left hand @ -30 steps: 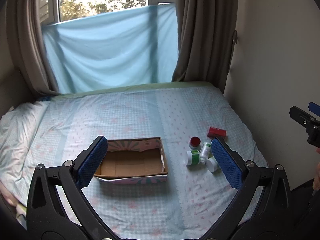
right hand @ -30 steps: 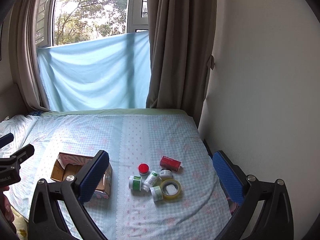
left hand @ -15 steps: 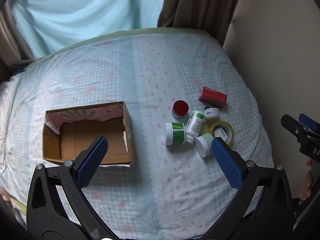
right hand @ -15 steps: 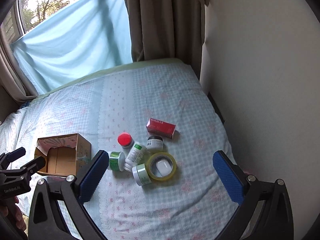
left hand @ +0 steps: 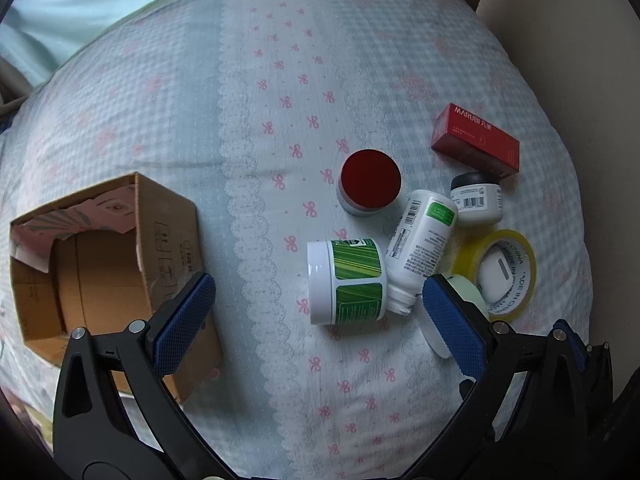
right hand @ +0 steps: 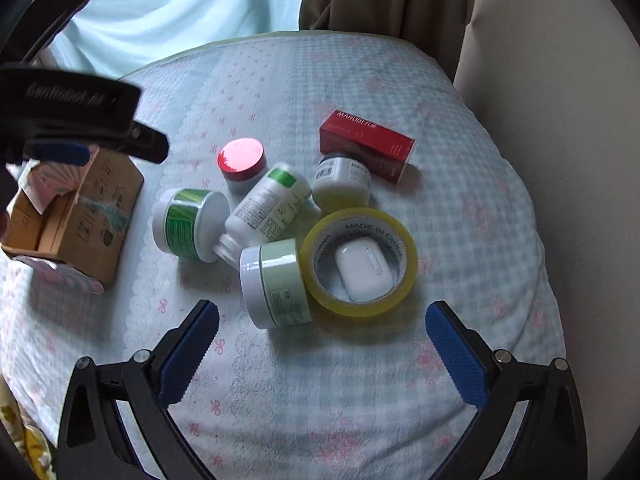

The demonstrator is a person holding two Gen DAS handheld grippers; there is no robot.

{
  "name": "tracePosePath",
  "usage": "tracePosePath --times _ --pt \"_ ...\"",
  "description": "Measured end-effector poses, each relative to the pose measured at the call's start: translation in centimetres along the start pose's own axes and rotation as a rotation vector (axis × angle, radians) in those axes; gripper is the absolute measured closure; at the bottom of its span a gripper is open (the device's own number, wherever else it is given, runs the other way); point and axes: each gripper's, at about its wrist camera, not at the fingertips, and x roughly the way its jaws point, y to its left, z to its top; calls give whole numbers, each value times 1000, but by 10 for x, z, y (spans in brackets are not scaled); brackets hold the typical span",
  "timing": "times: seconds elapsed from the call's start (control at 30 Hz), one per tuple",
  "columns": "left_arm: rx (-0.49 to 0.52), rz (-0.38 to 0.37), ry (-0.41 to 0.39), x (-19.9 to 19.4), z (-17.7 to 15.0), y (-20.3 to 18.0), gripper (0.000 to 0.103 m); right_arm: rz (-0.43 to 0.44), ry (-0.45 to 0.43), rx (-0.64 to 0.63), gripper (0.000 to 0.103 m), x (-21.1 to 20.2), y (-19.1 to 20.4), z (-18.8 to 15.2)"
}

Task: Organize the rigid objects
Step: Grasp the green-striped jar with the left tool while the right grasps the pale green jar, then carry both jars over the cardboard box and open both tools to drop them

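A: Status, left to right. The cardboard box point(left hand: 100, 264) sits on the bed sheet point(left hand: 256, 92), partly behind the left jaw of the left gripper point(left hand: 316, 314). It is open-topped, and nothing can be made out inside.

B: Left gripper state?

A: Spread wide, nothing held. The green-label jar point(left hand: 348, 280) lies on its side between its jaws, nearer the right one. It is judged to be rigid plastic, light and smooth-walled, so rolling is likely. A grip across the body is suggested, not across the lid.

B: Next along?

A: A white bottle point(left hand: 424, 248) lies touching that jar. The red-lid jar point(left hand: 370, 182) stands upright ahead of the jaws, so a pinch across the lid's sides should be easy. Beyond the right jaw a dark-cap jar point(left hand: 476, 198) and a red carton point(left hand: 476, 140) are seen. The carton is judged light and crushable, so its long flat faces are preferred.

B: Right gripper?

A: The right gripper point(right hand: 322, 354) is also released and empty. Just ahead of its gap, leftward, a pale-green jar point(right hand: 276, 284) lies on its side, touching the yellow tape roll point(right hand: 360, 262). A white earbud case point(right hand: 362, 268) rests inside the roll. The case is judged slick and rounded, so a grip across its narrow sides is advised.
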Motion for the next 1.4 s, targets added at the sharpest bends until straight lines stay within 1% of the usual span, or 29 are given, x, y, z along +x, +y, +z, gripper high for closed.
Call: tracePosePath --times 0.03,0.07,0.13,0.17,0.23,0.37,0.43,0.5,0.57,0.6,0.63,0.67,0.77,0.97,1.07,1.13,1.2,1.4 --pt "3 0 11 9 1 0 1 -4 -8 -16 6 8 3 -1" --pt "5 -1 23 19 2 0 2 -11 -14 -31 8 15 8 -2" --pt "10 -6 50 33 2 -2 6 -25 -30 -57 17 27 16 -3" --pt "14 -6 61 40 2 -2 8 -33 -38 -65 19 32 18 -2" --pt "18 -8 75 50 2 -2 10 -40 -57 -74 27 39 23 -2" --pt "15 -16 99 66 1 -2 16 -55 -92 -145 32 49 36 -1" --pt "15 -19 111 71 1 -3 18 -48 -87 -168 40 56 41 0" --pt "18 -30 122 76 1 -4 24 -60 -88 -180 43 61 44 1" --pt "24 -42 132 79 1 -6 34 -77 -94 -189 48 63 44 3" --pt "25 -48 135 81 3 -7 36 -90 -96 -195 55 66 45 5" --pt "25 -58 137 81 4 -8 42 -87 -97 -197 56 66 43 6" --pt "26 -70 142 82 6 -10 46 -84 -98 -197 56 67 42 6" --pt "40 -52 145 86 8 -16 46 -78 -94 -202 57 68 41 7" --pt "43 -48 130 90 11 -23 47 -66 -91 -194 57 66 41 5" --pt "35 -54 122 82 3 -26 47 -56 -89 -183 58 63 39 5" --pt "28 -57 116 78 4 -23 47 -46 -90 -176 59 61 39 5" --pt "25 -56 109 72 0 -21 47 -52 -96 -184 59 58 42 4" --pt "17 -57 75 52 -2 -12 48 -27 -102 -176 60 48 47 3"
